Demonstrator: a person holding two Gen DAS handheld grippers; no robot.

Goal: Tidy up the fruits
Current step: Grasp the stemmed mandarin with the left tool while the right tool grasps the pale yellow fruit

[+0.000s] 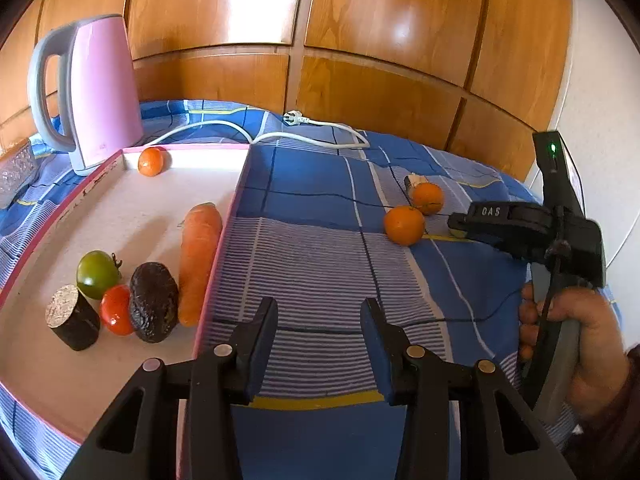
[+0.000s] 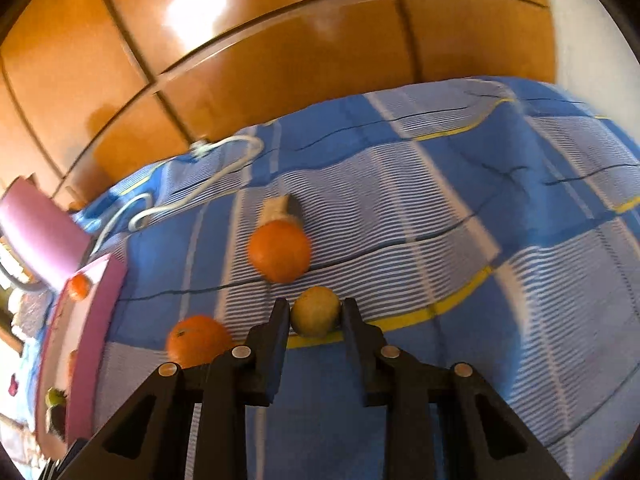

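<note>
Two oranges flank one gripped lemon

Glossy wooden wardrobe panels reflect light behind a blue checked bedspread.
</note>
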